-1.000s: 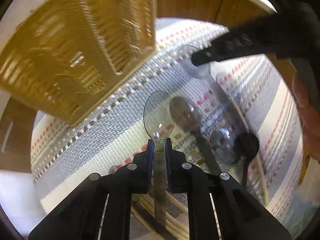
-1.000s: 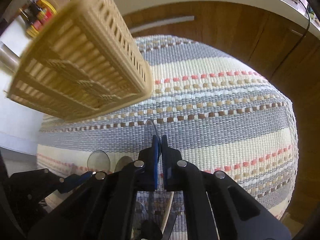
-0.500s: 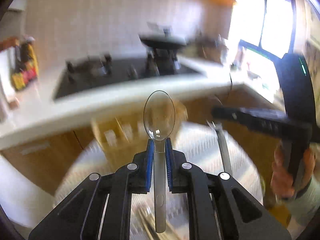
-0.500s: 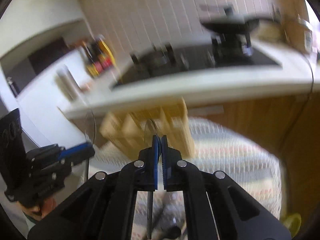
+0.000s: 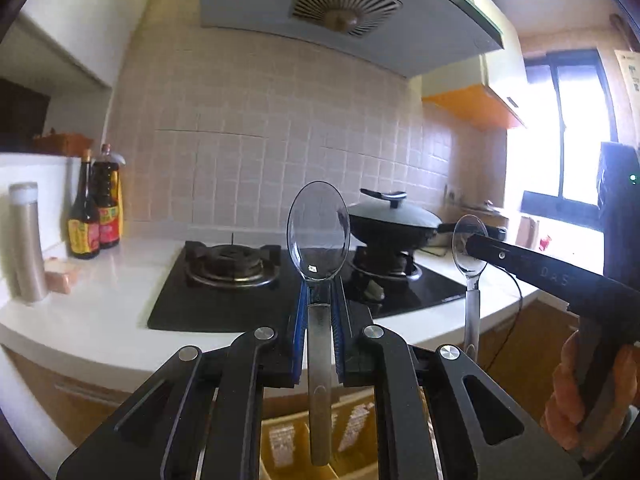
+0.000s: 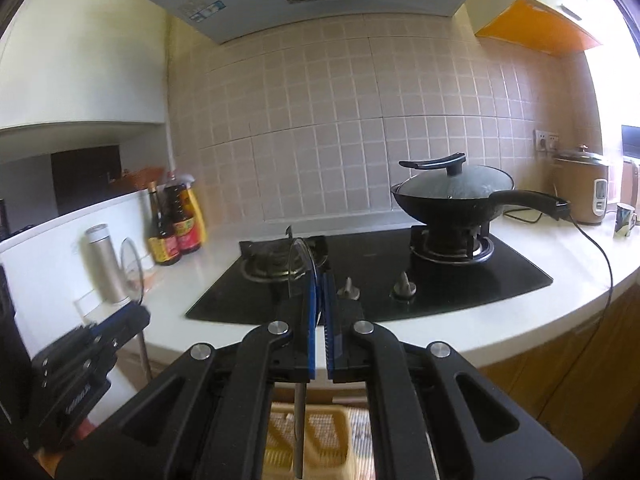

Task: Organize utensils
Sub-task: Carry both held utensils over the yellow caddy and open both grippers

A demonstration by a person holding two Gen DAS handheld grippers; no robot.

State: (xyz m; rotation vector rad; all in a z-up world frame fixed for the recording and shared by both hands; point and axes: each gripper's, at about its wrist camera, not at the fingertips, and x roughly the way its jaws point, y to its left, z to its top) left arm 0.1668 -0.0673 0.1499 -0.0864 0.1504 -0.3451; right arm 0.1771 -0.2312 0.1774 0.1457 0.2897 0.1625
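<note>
My left gripper (image 5: pixel 319 292) is shut on a clear-bowled spoon with a metal handle (image 5: pixel 318 236), held upright with the bowl up. My right gripper (image 6: pixel 319 280) is shut on a second such spoon (image 6: pixel 298 264), seen edge-on, handle hanging down. Each gripper shows in the other's view: the right one (image 5: pixel 476 242) with its spoon (image 5: pixel 469 248) at the right, the left one (image 6: pixel 136 312) with its spoon (image 6: pixel 131 264) at the lower left. A yellow woven utensil basket (image 5: pixel 352 436) (image 6: pixel 316 432) sits below both grippers, its compartments partly hidden by the fingers.
A white kitchen counter (image 5: pixel 100 312) holds a black gas hob (image 6: pixel 400 276) with a lidded wok (image 6: pixel 452 196). Sauce bottles (image 5: pixel 96 208) and a metal flask (image 5: pixel 26 244) stand at the left. A rice cooker (image 6: pixel 584 184) and a mug (image 6: pixel 624 220) stand at the far right.
Both grippers have tilted up from the striped mat and lifted, each keeping its spoon. The views now face the stove wall, with the basket low in frame.
</note>
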